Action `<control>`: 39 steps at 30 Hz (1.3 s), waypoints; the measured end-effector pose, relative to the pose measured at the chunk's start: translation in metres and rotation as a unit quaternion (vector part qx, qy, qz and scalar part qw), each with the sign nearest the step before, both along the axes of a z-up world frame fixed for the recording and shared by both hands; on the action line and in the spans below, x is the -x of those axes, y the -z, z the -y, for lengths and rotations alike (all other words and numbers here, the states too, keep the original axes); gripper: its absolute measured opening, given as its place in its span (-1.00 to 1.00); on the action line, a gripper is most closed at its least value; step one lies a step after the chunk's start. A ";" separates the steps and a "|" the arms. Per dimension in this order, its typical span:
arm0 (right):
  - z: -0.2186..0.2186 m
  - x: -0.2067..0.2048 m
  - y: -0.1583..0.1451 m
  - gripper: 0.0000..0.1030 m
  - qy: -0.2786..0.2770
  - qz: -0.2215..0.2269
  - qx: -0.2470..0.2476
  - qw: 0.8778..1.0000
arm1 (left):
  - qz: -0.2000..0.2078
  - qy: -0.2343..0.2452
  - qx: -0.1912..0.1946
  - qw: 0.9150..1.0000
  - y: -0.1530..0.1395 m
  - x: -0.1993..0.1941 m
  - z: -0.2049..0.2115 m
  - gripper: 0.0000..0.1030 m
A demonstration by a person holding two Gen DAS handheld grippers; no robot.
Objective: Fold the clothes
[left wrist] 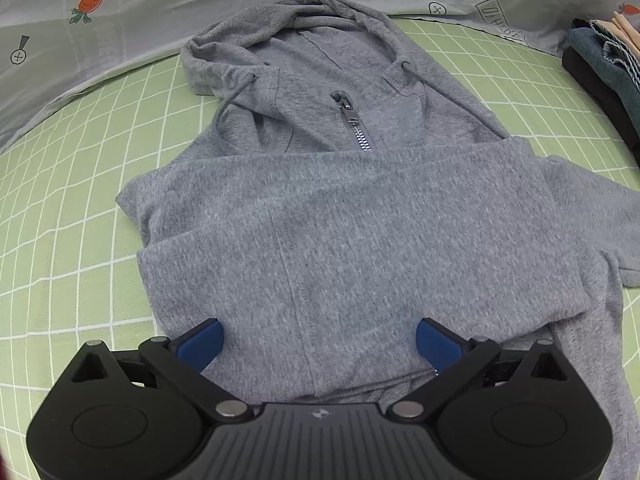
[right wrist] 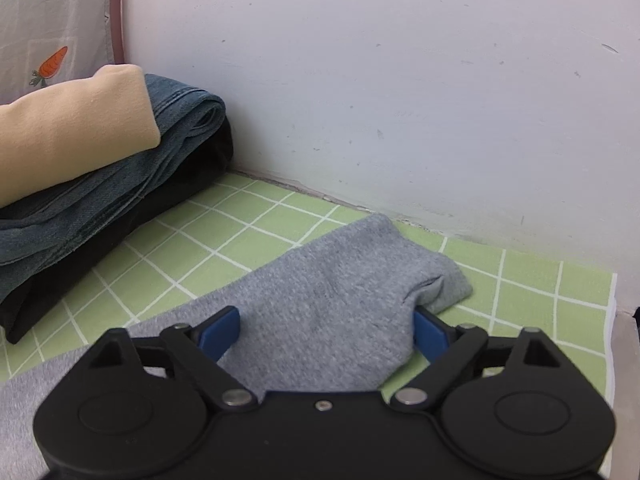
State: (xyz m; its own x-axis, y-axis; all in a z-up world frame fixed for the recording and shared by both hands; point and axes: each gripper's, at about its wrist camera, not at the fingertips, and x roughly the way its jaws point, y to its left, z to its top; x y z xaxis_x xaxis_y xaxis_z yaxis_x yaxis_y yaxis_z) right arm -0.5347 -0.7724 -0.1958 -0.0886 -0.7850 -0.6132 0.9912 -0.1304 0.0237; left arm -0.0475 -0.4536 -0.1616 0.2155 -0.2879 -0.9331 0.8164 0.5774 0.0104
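Note:
A grey zip hoodie [left wrist: 340, 216] lies flat on the green checked sheet [left wrist: 72, 208], hood at the far end and one sleeve folded across the chest. My left gripper [left wrist: 320, 334] hovers over the hoodie's lower body, jaws wide open, nothing between the blue pads [left wrist: 202, 344]. In the right wrist view the hoodie's other sleeve [right wrist: 332, 300] stretches toward the wall. My right gripper [right wrist: 324, 330] straddles this sleeve. The left pad rests on the cloth and the right pad [right wrist: 426, 334] touches the puckered sleeve edge, without a firm pinch.
A stack of folded clothes [right wrist: 100, 168], beige on denim on black, sits at the left by the white wall [right wrist: 400, 100]. The same stack [left wrist: 604, 64] shows at the far right in the left wrist view. A carrot-print cloth [left wrist: 120, 12] lies beyond the hood.

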 end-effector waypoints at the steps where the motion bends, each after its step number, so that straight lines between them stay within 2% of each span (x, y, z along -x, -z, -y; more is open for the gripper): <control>1: -0.002 -0.004 -0.002 -0.12 -0.015 0.003 0.004 1.000 | -0.004 -0.001 0.002 1.000 -0.001 0.000 -0.001 0.97; 2: -0.004 -0.009 -0.003 -0.44 -0.027 0.007 0.004 1.000 | -0.007 -0.002 0.004 1.000 -0.001 0.000 -0.003 0.97; 4: -0.009 -0.023 -0.006 -0.57 -0.040 0.009 -0.001 0.999 | -0.018 -0.005 0.013 1.000 -0.003 0.000 -0.006 0.97; 8: -0.032 -0.054 -0.012 -0.62 -0.080 0.069 -0.026 0.994 | -0.036 -0.013 0.032 0.999 -0.008 0.001 -0.014 0.97; 12: -0.069 -0.095 -0.015 -0.65 -0.136 0.160 -0.060 0.976 | -0.047 -0.026 0.053 0.997 -0.012 0.002 -0.024 0.97; 14: -0.088 -0.115 -0.014 -0.66 -0.161 0.240 -0.091 0.953 | -0.049 -0.034 0.064 0.996 -0.014 0.001 -0.031 0.97; 17: -0.111 -0.146 -0.015 -0.66 -0.206 0.368 -0.131 0.897 | -0.050 -0.047 0.078 0.995 -0.018 -0.001 -0.042 0.97; 19: -0.125 -0.170 -0.021 -0.66 -0.237 0.428 -0.152 0.859 | -0.047 -0.055 0.088 0.993 -0.022 -0.002 -0.050 0.97; 21: -0.134 -0.202 -0.033 -0.66 -0.281 0.433 -0.164 0.841 | -0.042 -0.066 0.099 0.992 -0.026 -0.005 -0.059 0.97; 25: -0.165 -0.269 -0.050 -0.66 -0.385 0.381 -0.189 0.819 | -0.043 -0.092 0.115 0.988 -0.030 -0.009 -0.078 0.97; 27: -0.180 -0.294 -0.050 -0.63 -0.416 0.335 -0.201 0.821 | -0.046 -0.109 0.122 0.985 -0.031 -0.011 -0.088 0.97; 30: -0.203 -0.313 -0.051 -0.48 -0.453 0.237 -0.202 0.836 | -0.046 -0.128 0.130 0.982 -0.032 -0.012 -0.100 0.97; 31: -0.207 -0.313 -0.053 -0.22 -0.459 0.215 -0.199 0.839 | -0.046 -0.133 0.133 0.981 -0.032 -0.012 -0.103 0.97; 32: -0.209 -0.308 -0.056 0.15 -0.459 0.204 -0.190 0.843 | -0.047 -0.137 0.136 0.980 -0.033 -0.011 -0.106 0.97; 33: -0.210 -0.301 -0.059 0.30 -0.457 0.198 -0.178 0.849 | -0.048 -0.138 0.139 0.979 -0.034 -0.011 -0.108 0.97; 34: -0.211 -0.295 -0.062 0.58 -0.455 0.191 -0.166 0.854 | -0.049 -0.139 0.141 0.979 -0.034 -0.010 -0.108 0.97; 35: -0.211 -0.286 -0.065 0.75 -0.451 0.181 -0.149 0.861 | -0.050 -0.138 0.143 0.979 -0.034 -0.008 -0.106 0.97; 39: -0.209 -0.255 -0.076 0.97 -0.417 0.115 -0.073 0.899 | -0.056 -0.122 0.145 0.980 -0.033 -0.001 -0.092 0.97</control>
